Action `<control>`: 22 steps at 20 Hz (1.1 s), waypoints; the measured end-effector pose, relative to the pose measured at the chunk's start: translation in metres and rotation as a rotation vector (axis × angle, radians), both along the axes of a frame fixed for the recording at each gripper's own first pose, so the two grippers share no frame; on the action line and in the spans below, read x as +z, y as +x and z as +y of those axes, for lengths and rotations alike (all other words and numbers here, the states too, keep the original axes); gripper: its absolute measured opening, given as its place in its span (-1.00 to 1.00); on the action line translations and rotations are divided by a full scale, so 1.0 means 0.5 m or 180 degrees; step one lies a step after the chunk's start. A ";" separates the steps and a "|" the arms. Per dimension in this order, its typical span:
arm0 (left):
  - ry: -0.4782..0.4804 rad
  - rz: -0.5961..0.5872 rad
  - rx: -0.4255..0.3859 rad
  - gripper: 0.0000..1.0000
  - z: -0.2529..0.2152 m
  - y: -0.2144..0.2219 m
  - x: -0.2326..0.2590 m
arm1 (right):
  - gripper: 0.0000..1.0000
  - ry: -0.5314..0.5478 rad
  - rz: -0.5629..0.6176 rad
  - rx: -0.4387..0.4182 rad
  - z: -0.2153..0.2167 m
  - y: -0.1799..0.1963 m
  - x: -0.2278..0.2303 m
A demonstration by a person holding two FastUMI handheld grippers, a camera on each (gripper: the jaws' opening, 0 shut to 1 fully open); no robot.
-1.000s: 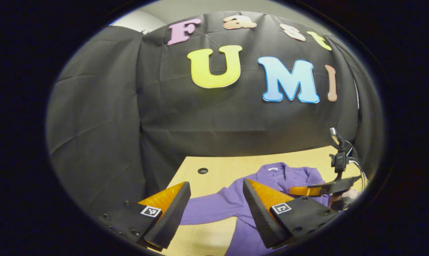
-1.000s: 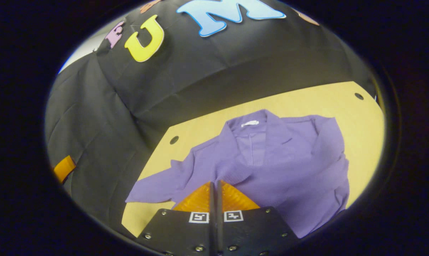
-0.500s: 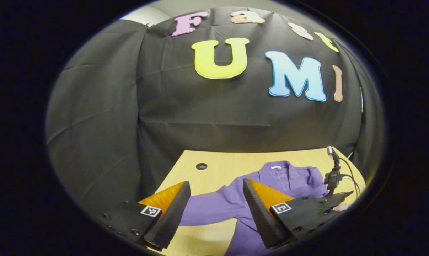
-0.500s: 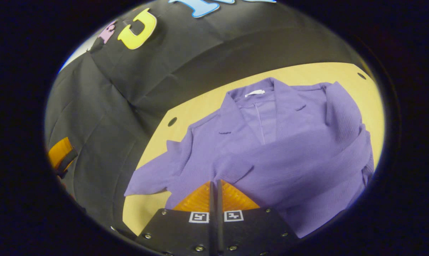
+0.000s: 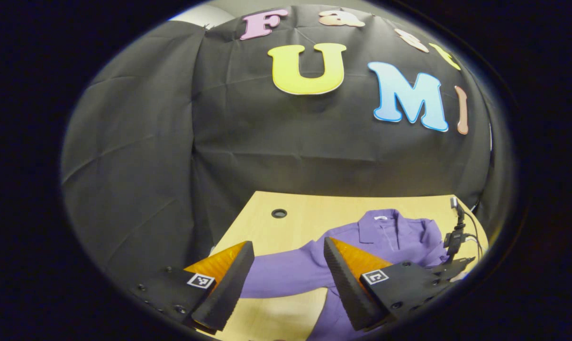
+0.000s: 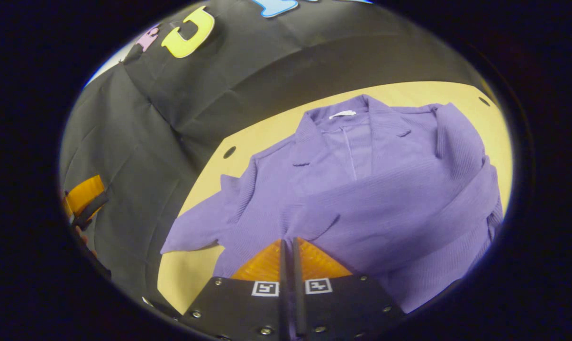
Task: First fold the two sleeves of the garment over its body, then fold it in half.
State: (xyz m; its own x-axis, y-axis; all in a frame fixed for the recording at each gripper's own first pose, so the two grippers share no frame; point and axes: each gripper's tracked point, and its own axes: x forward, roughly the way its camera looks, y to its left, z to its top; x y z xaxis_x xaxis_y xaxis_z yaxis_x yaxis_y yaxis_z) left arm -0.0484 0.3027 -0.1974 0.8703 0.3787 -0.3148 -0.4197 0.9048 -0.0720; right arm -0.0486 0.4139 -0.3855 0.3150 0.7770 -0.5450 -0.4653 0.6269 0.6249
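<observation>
left gripper (image 5: 288,265): jaws wide apart, above near-left desk corner, over outstretched sleeve (image 5: 286,274) | right gripper (image 6: 288,258): jaws together, low over garment (image 6: 361,189), cloth between them not discernible | garment: flat on desk (image 6: 456,92), collar far, other sleeve (image 6: 409,199) folded across body
</observation>
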 end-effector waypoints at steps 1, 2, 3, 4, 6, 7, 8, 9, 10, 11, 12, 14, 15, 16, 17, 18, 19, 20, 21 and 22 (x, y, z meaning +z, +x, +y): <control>-0.0022 0.0020 0.0018 1.00 0.005 0.001 -0.009 | -0.79 -0.0022 -0.0022 0.0001 -0.005 0.002 0.000; -0.0042 0.0046 0.0046 1.00 0.014 0.001 -0.021 | -0.48 -0.0010 -0.0049 0.0015 -0.010 0.000 0.011; -0.0065 0.0083 0.0069 0.94 0.021 0.001 -0.033 | -0.34 -0.0024 -0.0087 0.0001 -0.014 0.002 0.016; -0.0088 0.0126 0.0106 1.00 0.034 -0.001 -0.051 | -0.19 -0.0031 -0.0128 -0.0006 -0.017 0.006 0.021; -0.0121 0.0162 0.0163 1.00 0.055 -0.002 -0.072 | -0.02 -0.0049 -0.0170 0.0004 -0.023 0.008 0.029; -0.0126 0.0175 0.0190 1.00 0.068 -0.003 -0.086 | 0.02 -0.0048 -0.0181 0.0007 -0.028 0.009 0.034; -0.0120 0.0210 0.0215 0.97 0.079 -0.004 -0.099 | 0.32 -0.0070 -0.0198 0.0000 -0.031 0.011 0.033; -0.0111 0.0243 0.0236 0.97 0.089 -0.007 -0.110 | 0.36 -0.0083 -0.0222 -0.0003 -0.034 0.014 0.037; -0.0107 0.0278 0.0258 0.97 0.100 -0.007 -0.121 | 0.61 -0.0095 -0.0240 -0.0006 -0.039 0.015 0.042; -0.0108 0.0306 0.0273 1.00 0.107 -0.010 -0.135 | 0.61 -0.0099 -0.0251 -0.0017 -0.043 0.016 0.047; -0.0109 0.0339 0.0296 1.00 0.116 -0.009 -0.150 | 0.68 -0.0105 -0.0258 -0.0034 -0.049 0.019 0.054; -0.0113 0.0414 0.0341 1.00 0.139 -0.016 -0.181 | 0.68 -0.0122 -0.0277 -0.0060 -0.060 0.027 0.068; -0.0124 0.0451 0.0368 1.00 0.145 -0.021 -0.197 | 0.68 -0.0135 -0.0291 -0.0072 -0.068 0.031 0.076; -0.0153 0.0490 0.0401 1.00 0.154 -0.024 -0.217 | 0.69 -0.0152 -0.0315 -0.0087 -0.078 0.036 0.086; -0.0168 0.0514 0.0422 1.00 0.161 -0.025 -0.231 | 0.68 -0.0166 -0.0334 -0.0100 -0.086 0.040 0.094; -0.0190 0.0546 0.0446 1.00 0.168 -0.030 -0.248 | 0.68 -0.0190 -0.0348 -0.0114 -0.097 0.046 0.102; -0.0221 0.0594 0.0497 1.00 0.181 -0.036 -0.273 | 0.69 -0.0225 -0.0391 -0.0152 -0.114 0.055 0.115; -0.0243 0.0619 0.0537 1.00 0.192 -0.037 -0.288 | 0.68 -0.0246 -0.0425 -0.0184 -0.123 0.061 0.125; -0.0246 0.0657 0.0605 1.00 0.207 -0.044 -0.307 | 0.68 -0.0260 -0.0453 -0.0227 -0.136 0.068 0.137; -0.0232 0.0685 0.0654 1.00 0.219 -0.051 -0.320 | 0.68 -0.0266 -0.0469 -0.0264 -0.146 0.074 0.148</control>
State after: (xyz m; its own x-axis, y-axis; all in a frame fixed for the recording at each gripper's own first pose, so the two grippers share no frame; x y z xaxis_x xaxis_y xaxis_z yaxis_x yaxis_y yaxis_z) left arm -0.0739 0.4124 -0.3575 0.6881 0.5095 -0.5165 -0.6060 0.7951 -0.0231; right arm -0.0118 0.3408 -0.3113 0.4572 0.6991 -0.5497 -0.4926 0.7137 0.4980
